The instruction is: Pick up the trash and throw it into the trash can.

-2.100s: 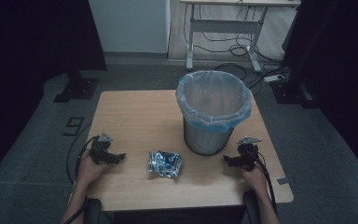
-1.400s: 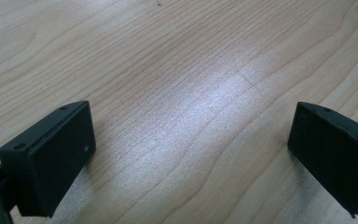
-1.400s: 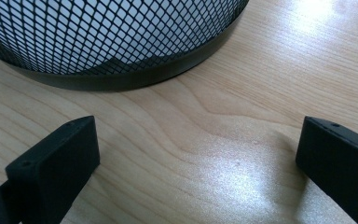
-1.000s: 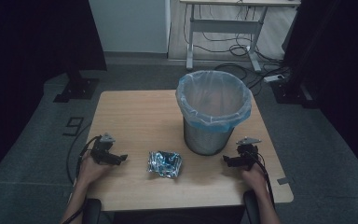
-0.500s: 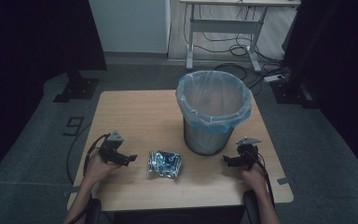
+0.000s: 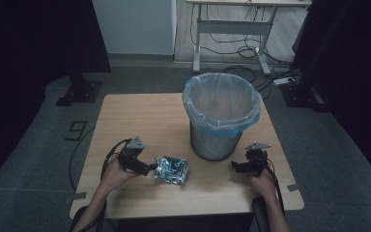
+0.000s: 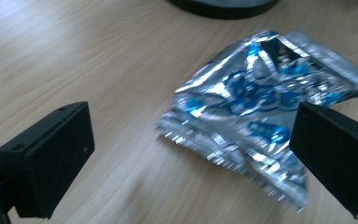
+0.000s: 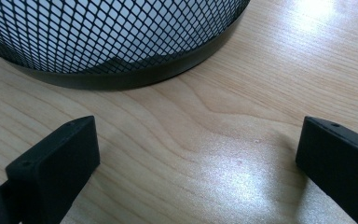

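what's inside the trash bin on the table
The bin holds a pale blue liner bag. What shows of its inside looks empty; the near rim hides part of the bottom.

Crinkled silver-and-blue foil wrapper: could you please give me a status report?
Left gripper open, jaws short of crinkled silver-and-blue foil wrapper. Wrapper flat on wooden table. Right gripper open, idle beside mesh bin. Nothing in the way.

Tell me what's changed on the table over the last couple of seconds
The left gripper slid right across the table toward the foil packet; its open jaws now reach the packet's near edge without closing on it. Nothing was grasped or released. The packet, the lined mesh bin and the right gripper, open beside the bin, stayed put.
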Demonstrator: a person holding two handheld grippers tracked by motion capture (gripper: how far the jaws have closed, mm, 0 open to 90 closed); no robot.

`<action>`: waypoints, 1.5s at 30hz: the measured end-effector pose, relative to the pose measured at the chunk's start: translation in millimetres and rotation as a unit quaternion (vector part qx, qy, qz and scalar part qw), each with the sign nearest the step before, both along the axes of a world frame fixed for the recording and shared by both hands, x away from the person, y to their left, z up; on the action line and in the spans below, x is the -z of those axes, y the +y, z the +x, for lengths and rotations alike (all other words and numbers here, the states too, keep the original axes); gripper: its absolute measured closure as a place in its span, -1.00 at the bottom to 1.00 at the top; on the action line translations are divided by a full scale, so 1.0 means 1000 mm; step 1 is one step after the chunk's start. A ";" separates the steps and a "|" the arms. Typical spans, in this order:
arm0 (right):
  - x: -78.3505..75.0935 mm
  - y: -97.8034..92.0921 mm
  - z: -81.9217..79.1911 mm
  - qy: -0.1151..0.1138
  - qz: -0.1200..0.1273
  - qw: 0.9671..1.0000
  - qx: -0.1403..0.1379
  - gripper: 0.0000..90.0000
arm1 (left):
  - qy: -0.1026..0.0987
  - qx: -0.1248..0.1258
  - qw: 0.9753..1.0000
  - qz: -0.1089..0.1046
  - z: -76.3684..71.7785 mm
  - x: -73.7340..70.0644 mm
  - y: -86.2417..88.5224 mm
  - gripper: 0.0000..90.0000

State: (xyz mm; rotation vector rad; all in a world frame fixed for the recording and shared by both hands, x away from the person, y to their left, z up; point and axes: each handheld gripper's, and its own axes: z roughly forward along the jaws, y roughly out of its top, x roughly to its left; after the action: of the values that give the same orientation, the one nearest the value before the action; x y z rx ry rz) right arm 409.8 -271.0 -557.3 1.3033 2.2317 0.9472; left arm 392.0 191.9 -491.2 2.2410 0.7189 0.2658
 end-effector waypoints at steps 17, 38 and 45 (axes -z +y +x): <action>0.000 0.000 0.000 0.000 0.000 1.000 0.000 -1.00 | 0.018 0.067 0.997 0.038 -0.008 0.033 -0.047 -0.98; 0.000 0.000 -0.001 0.000 0.000 1.000 -0.002 -1.00 | 0.034 0.088 0.994 0.046 -0.002 0.044 -0.045 0.82; 0.000 0.001 -0.001 0.000 0.000 1.000 -0.002 -1.00 | 0.049 0.083 0.995 0.033 0.002 0.042 -0.043 0.90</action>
State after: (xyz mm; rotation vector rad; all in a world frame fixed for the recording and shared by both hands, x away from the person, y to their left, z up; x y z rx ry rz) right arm 408.8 -270.4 -557.3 1.2998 2.2352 0.9493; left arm 394.1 148.8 -533.1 2.3751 0.5764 0.1002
